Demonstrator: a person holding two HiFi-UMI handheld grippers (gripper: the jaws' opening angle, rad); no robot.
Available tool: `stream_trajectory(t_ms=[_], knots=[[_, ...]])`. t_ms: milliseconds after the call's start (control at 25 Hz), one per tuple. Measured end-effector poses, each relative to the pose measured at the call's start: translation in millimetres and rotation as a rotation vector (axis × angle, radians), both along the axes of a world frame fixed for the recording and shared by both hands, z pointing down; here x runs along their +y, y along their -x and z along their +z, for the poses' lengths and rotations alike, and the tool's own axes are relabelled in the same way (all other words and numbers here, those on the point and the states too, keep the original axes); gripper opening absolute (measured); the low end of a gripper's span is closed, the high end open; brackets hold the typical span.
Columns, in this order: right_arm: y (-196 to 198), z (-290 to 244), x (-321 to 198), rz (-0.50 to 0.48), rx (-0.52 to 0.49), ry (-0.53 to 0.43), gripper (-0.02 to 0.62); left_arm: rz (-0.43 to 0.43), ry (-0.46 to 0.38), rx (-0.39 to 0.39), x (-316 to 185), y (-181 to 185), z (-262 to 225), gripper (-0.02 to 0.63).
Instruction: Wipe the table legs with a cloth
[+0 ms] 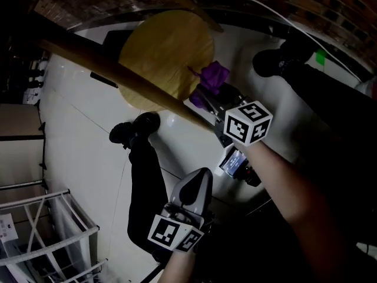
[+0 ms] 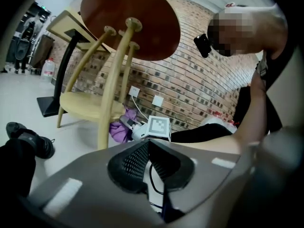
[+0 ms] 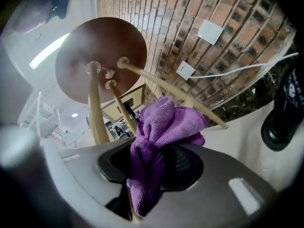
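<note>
The round table's brown underside is overhead, with pale wooden legs slanting down from it. One leg crosses the head view diagonally. My right gripper is shut on a purple cloth, and the bunched cloth lies against the slanting leg. The left gripper hangs lower and nearer me, apart from the legs, shut with nothing in it. From the left gripper view, the cloth and the right gripper's marker cube show beside a leg.
A low round yellow seat stands among the legs. My black shoe and trouser leg lie on the white floor; another shoe is at the upper right. A white wire rack stands lower left. Behind is a brick wall with sockets.
</note>
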State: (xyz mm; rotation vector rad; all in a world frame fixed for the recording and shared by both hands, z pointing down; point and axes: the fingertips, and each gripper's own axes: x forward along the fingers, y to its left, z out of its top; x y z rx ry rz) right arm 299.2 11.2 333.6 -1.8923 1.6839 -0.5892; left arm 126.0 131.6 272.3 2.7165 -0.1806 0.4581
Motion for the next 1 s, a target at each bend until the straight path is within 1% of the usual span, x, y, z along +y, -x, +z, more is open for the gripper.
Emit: stream_trajectory(t_ms=[80, 120, 160, 200, 240, 280, 320, 360, 400, 440, 480, 520, 560, 600, 640, 680, 720, 760, 800, 880, 920, 1000], knots=[[12, 4, 2, -0.127, -0.001, 0.012, 0.135, 0.004, -0.033, 0.005, -8, 16, -3, 0.012], [18, 4, 7, -0.175, 0.004, 0.024, 0.135, -0.001, -0.045, 0.005, -14, 24, -2, 0.012], [21, 0, 15, -0.2, 0.02, 0.035, 0.135, -0.017, -0.048, 0.011, -20, 29, -2, 0.012], [23, -8, 23, -0.208, 0.059, 0.049, 0.135, -0.043, -0.045, 0.028, -27, 29, -2, 0.012], [26, -17, 31, -0.207, 0.126, 0.074, 0.135, -0.072, -0.042, 0.052, -36, 26, -6, 0.012], [32, -26, 36, -0.199, 0.227, 0.116, 0.135, -0.1, -0.043, 0.074, -48, 23, -12, 0.012], [40, -35, 37, -0.181, 0.365, 0.179, 0.135, -0.125, -0.051, 0.089, -62, 20, -21, 0.012], [49, -45, 34, -0.153, 0.542, 0.253, 0.135, -0.15, -0.066, 0.098, -79, 19, -31, 0.012], [59, -58, 28, -0.116, 0.752, 0.32, 0.137, -0.174, -0.086, 0.104, -98, 20, -41, 0.012], [70, -74, 20, -0.076, 0.983, 0.362, 0.138, -0.197, -0.11, 0.113, -116, 23, -51, 0.012], [82, -91, 11, -0.039, 1.214, 0.379, 0.137, -0.218, -0.133, 0.126, -132, 29, -59, 0.012], [96, -105, 3, -0.022, 1.427, 0.39, 0.137, -0.242, -0.152, 0.146, -146, 38, -66, 0.012], [107, -111, -6, -0.046, 1.624, 0.419, 0.137, -0.274, -0.162, 0.169, -159, 48, -69, 0.012], [116, -106, -16, -0.126, 1.808, 0.478, 0.137, -0.312, -0.159, 0.192, -169, 60, -68, 0.012], [121, -91, -25, -0.252, 1.973, 0.561, 0.138, -0.35, -0.146, 0.21, -178, 72, -65, 0.012], [123, -72, -33, -0.395, 2.116, 0.648, 0.142, -0.377, -0.126, 0.222, -185, 83, -60, 0.012], [123, -53, -37, -0.525, 2.244, 0.723, 0.147, -0.391, -0.103, 0.231, -189, 93, -55, 0.012], [122, -39, -38, -0.629, 2.36, 0.782, 0.147, -0.395, -0.084, 0.243, -191, 100, -52, 0.012], [120, -30, -41, -0.705, 2.459, 0.831, 0.149, -0.398, -0.074, 0.257, -192, 103, -53, 0.012], [117, -21, -50, -0.796, 2.604, 0.913, 0.147, -0.407, -0.08, 0.28, -194, 105, -59, 0.012], [118, -15, -57, -0.829, 2.654, 0.959, 0.147, -0.406, -0.088, 0.28, -195, 105, -61, 0.012], [119, 5, -65, -0.931, 2.741, 1.066, 0.147, -0.394, -0.088, 0.266, -195, 108, -61, 0.012]])
